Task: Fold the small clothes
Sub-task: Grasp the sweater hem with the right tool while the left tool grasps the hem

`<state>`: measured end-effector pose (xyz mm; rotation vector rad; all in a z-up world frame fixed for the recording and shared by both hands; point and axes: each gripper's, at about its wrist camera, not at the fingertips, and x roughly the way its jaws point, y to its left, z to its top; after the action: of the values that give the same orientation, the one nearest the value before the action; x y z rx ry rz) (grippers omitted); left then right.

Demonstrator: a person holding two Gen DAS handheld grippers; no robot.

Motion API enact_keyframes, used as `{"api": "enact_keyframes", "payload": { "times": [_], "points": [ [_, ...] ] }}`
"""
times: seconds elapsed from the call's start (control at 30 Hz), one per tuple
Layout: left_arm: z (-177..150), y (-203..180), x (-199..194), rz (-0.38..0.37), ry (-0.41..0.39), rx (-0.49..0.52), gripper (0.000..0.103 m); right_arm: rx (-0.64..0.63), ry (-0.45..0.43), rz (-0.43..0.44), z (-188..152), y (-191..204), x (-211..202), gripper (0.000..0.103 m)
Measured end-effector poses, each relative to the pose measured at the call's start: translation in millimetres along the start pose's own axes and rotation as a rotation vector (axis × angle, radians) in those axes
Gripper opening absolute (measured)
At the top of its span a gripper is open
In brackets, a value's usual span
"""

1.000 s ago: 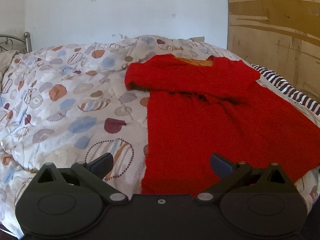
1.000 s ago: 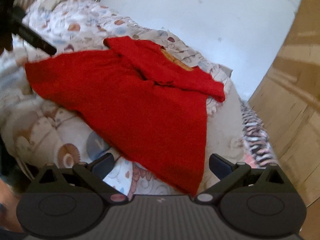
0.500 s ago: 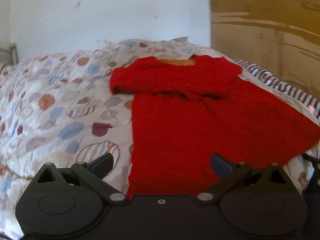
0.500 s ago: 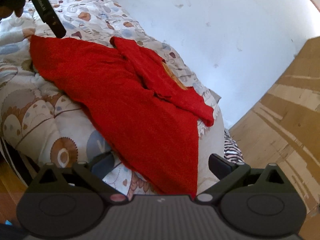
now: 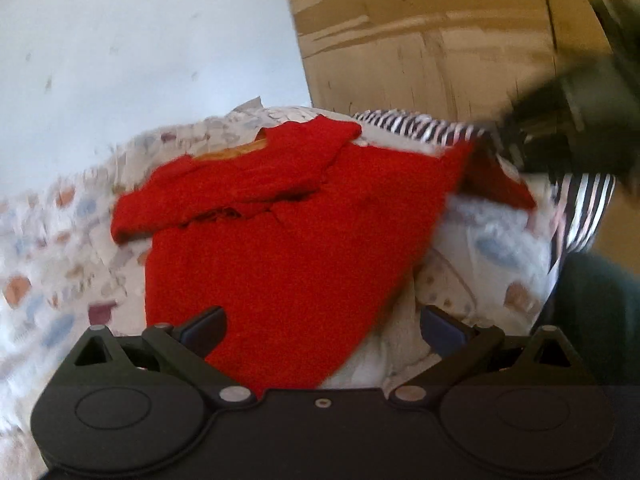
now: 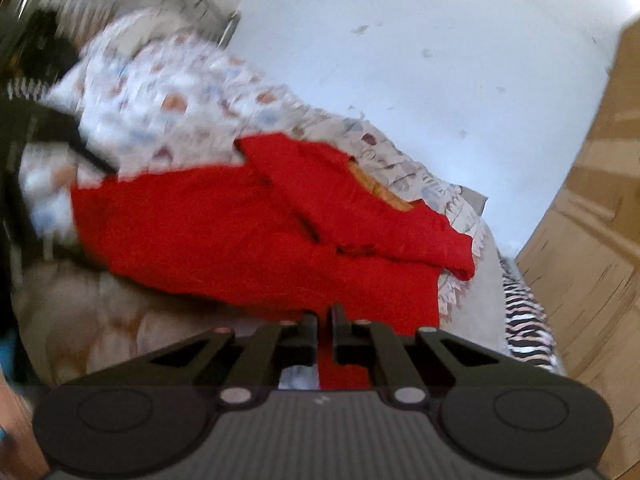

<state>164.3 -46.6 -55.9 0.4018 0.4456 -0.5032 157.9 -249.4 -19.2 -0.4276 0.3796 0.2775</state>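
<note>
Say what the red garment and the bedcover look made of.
Red garment: seemingly a knit or fleecy fabric, matte, with a fuzzy, grainy surface and soft folds. Bedcover: probably printed woven cotton, matte, puffy like a quilt; blur leaves the weave unclear.

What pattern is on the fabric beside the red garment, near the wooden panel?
Black-and-white stripes on the striped fabric, clearest in the left wrist view.

Red garment on a patterned quilt

The garment [image 5: 280, 248] is solid red with an orange-yellow neck lining; the quilt [image 6: 168, 112] is white with rust, blue and maroon spots; a black-and-white striped cloth [image 5: 408, 128] lies by a tan wooden wardrobe [image 5: 420, 40] and pale blue-white wall [image 6: 400, 60].
</note>
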Motion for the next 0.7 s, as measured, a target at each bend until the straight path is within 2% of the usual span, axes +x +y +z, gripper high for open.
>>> {"api": "enact_keyframes", "payload": {
  "times": [0.07, 0.17, 0.27, 0.33, 0.4, 0.47, 0.57, 0.7],
  "points": [
    [-1, -12, 6, 0.022, -0.012, 0.057, 0.102, 0.068, -0.01, 0.016, 10, -13, 2, 0.007],
    [3, -17, 23, 0.083, 0.019, 0.065, 0.101, 0.165, -0.023, 0.048, 22, -30, 6, 0.007],
    [9, -4, 37, 0.14, 0.044, 0.014, 0.09, 0.218, -0.034, 0.052, 29, -39, 8, 0.006],
    [10, 8, 42, 0.223, 0.064, 0.013, 0.08, 0.227, -0.039, 0.046, 30, -43, 8, 0.006],
    [8, 20, 44, 0.296, 0.077, 0.048, 0.069, 0.23, -0.037, 0.04, 28, -45, 7, 0.006],
    [3, 32, 42, 0.33, 0.077, 0.079, 0.064, 0.236, -0.031, 0.035, 25, -43, 6, 0.006],
    [-6, 44, 36, 0.349, 0.073, 0.152, 0.063, 0.256, -0.018, 0.031, 18, -44, 6, 0.006],
    [-17, 35, 28, 0.391, 0.074, 0.278, 0.063, 0.265, -0.003, 0.026, 12, -40, 5, 0.006]
  ]
}}
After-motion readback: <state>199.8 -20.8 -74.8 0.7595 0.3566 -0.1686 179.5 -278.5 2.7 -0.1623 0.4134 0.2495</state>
